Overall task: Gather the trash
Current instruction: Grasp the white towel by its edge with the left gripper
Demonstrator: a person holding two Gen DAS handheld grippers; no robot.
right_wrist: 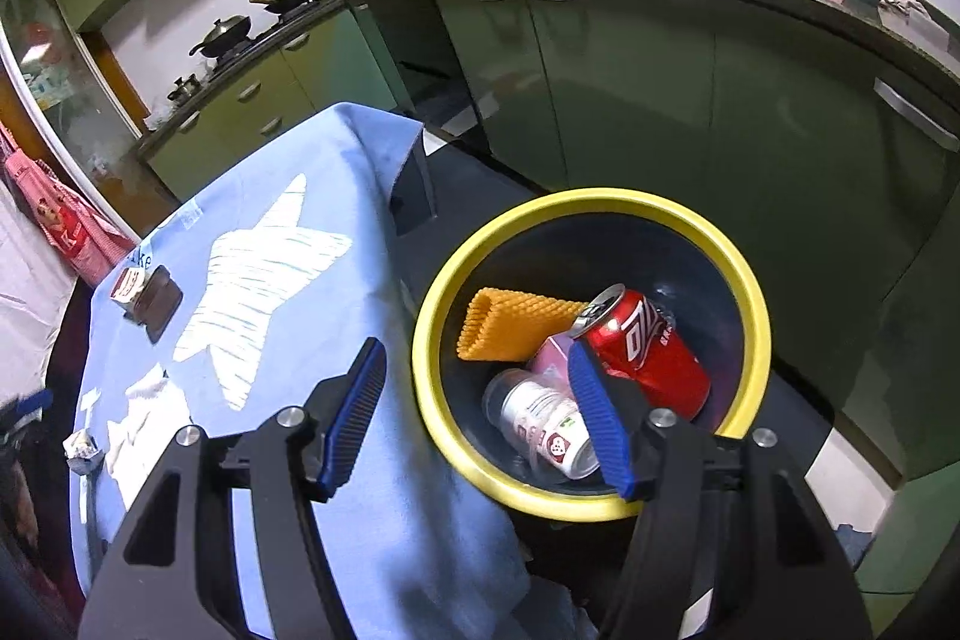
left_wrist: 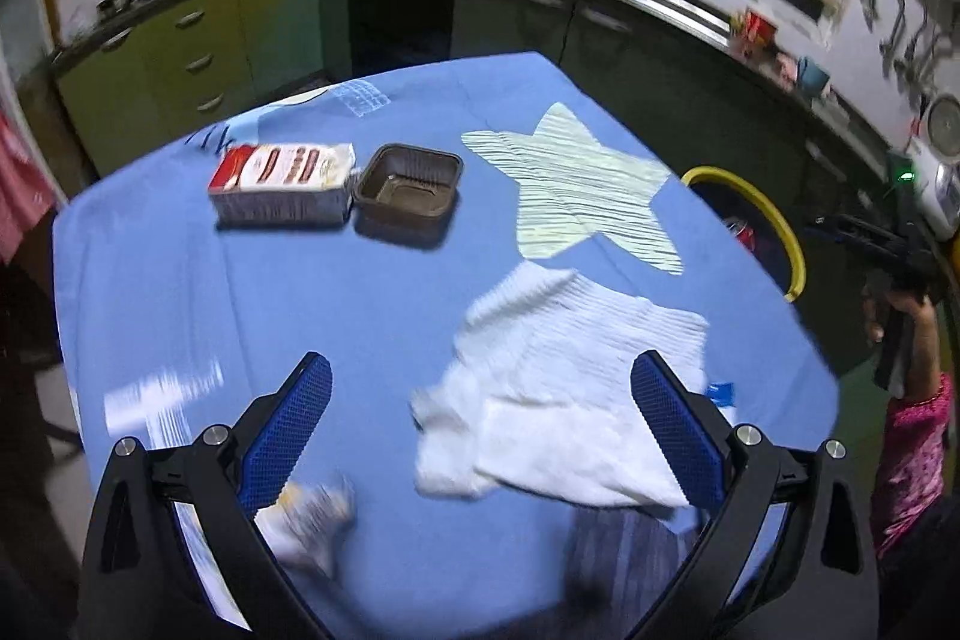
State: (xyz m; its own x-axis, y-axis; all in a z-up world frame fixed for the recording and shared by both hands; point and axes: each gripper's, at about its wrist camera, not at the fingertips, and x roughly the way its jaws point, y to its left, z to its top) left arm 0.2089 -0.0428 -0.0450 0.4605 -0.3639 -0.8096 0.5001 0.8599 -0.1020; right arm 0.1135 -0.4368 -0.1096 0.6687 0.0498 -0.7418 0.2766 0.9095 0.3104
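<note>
The right gripper hangs over the yellow-rimmed bin with its jaws apart and nothing between them, which reads to me as a drop just made: below and beyond its right finger lie a red soda can, a small white cup, a pink carton and an orange ribbed sponge, all settled at the bottom. The bin stands on the floor just beside the table edge, presumably so a short swing from the blue tablecloth is enough to reach it. The left gripper is over the table, jaws wide and empty, pointing steeply down. A rumpled white cloth spreads from between the jaws out under the right finger, and a crumpled paper wad sits low, just by the left finger's base; the picture is smeared there, so I cannot say for sure whether it is paper or a wrapper. Well ahead of the jaws, a snack box lies on its side with an empty brown plastic tray touching its end, as if the tray had been pulled out of it. Those two and the wad look like the rubbish still to collect. The open spread of the left jaws suits coming down around the wad, I would judge, while the cloth may simply belong on the table.
</note>
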